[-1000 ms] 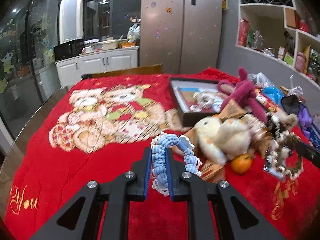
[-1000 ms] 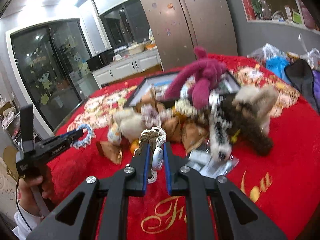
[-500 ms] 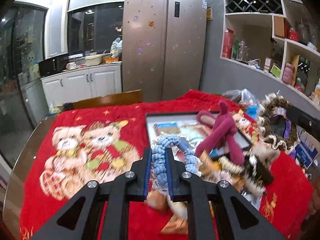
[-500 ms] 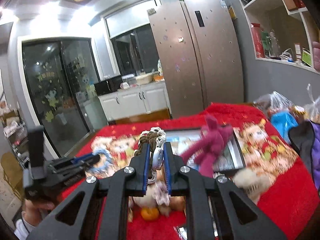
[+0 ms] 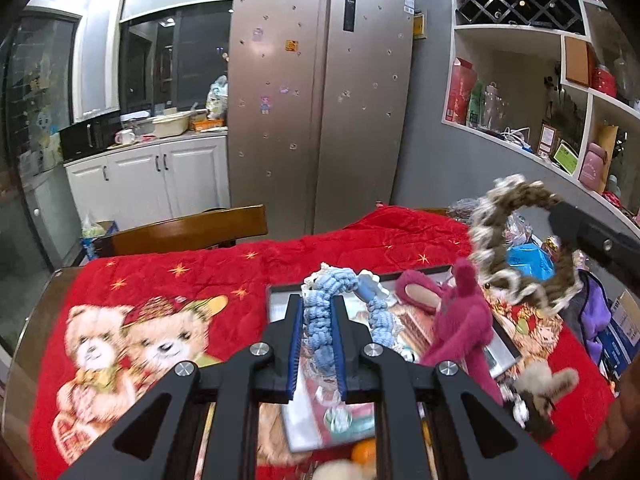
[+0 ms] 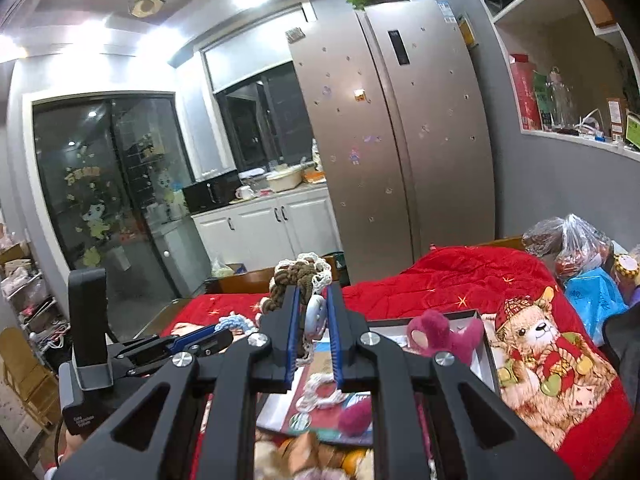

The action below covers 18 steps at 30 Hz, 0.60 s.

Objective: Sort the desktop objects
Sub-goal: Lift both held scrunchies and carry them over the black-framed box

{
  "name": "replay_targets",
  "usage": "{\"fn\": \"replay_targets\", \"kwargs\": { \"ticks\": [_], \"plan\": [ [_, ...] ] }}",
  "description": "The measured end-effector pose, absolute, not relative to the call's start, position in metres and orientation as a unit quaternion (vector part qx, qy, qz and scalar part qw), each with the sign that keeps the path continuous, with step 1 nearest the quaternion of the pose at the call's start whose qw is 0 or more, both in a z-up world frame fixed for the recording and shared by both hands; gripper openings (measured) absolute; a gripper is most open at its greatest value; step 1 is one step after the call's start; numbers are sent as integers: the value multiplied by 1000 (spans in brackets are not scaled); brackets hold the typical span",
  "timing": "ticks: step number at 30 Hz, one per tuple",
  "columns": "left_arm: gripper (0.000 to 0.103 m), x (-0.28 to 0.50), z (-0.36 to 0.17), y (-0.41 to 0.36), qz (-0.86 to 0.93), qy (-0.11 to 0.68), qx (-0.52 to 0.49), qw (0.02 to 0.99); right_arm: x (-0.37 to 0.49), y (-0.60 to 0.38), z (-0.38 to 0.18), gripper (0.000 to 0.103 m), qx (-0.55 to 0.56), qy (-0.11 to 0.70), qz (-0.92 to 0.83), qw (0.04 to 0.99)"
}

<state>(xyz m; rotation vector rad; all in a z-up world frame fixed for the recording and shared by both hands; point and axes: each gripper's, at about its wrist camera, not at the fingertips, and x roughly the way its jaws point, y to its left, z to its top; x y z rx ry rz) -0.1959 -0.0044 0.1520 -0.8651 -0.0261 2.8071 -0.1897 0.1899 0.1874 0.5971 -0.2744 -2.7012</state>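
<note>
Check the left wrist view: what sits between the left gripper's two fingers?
In the left wrist view, a blue braided ring is clamped between the left gripper's blue pads, its loop curving right over the dark tray.

The left gripper [image 5: 317, 312] points toward 12 o'clock, tilted down, jaws clamped on a blue ring [image 5: 320, 320]. The right gripper [image 6: 314, 312], at its 2 o'clock, likewise tilts down, jaws clamped on a brown ring [image 6: 298, 276].
</note>
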Motion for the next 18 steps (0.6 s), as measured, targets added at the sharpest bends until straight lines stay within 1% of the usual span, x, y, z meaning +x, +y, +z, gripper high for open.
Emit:
{"fn": "replay_targets", "kwargs": {
  "ticks": [6,9,11,14,18],
  "plan": [
    [14,-242,114,5,942,-17,-319,106,-254,180,150,14,244,-88,-951,167],
    [14,-258,94,10,937,4,-331,110,-279,176,127,14,271,-71,-947,160],
    [14,-266,85,12,935,19,-339,101,-288,177,114,14,286,-64,-944,155],
    [14,-275,73,4,929,2,-357,91,-302,182,95,14,310,-71,-935,154],
    [14,-280,60,6,922,3,-376,95,-312,181,70,14,339,-62,-928,144]
  ]
}}
